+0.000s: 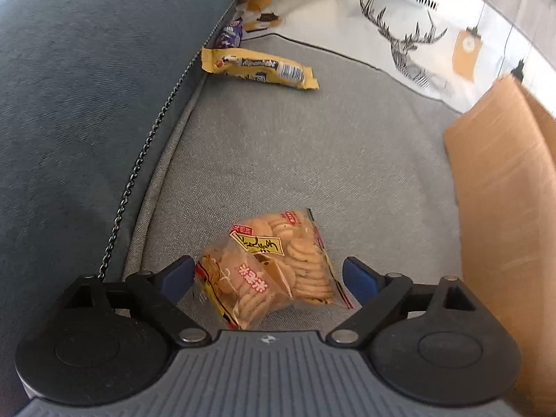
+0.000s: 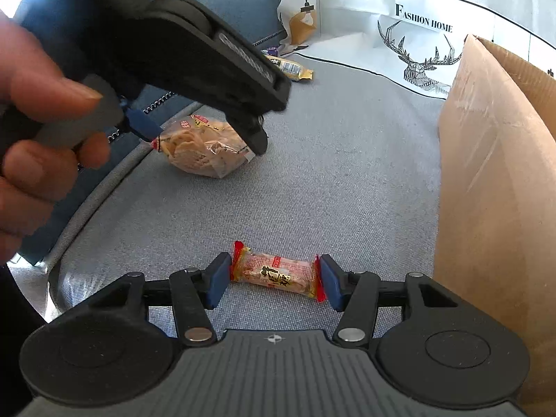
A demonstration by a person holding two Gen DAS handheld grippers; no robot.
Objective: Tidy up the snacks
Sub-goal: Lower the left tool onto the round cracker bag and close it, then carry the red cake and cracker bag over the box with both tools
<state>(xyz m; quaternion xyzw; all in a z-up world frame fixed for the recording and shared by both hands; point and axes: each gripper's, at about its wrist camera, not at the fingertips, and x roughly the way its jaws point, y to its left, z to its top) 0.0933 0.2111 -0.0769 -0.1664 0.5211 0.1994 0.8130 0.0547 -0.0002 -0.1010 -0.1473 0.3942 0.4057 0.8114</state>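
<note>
Two wrist fisheyes, both close over a grey sofa seat [image 1: 312,146].
Left view looks steeply down past its tool [image 1: 267,278]; right looks forward-down. Both share the biscuit bag [image 1: 271,267], cardboard box [image 2: 493,173] and deer-print cushion [image 2: 427,62].

Black grippers [image 2: 274,279]; blue fingers [image 2: 218,279]; grey ribbed bodies

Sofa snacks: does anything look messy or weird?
Yes. Snacks lie loose on the sofa: a cracker bag, a yellow packet askew by the backrest, and a purple wrapper stuck in the crease. None looks torn or spilled.
</note>
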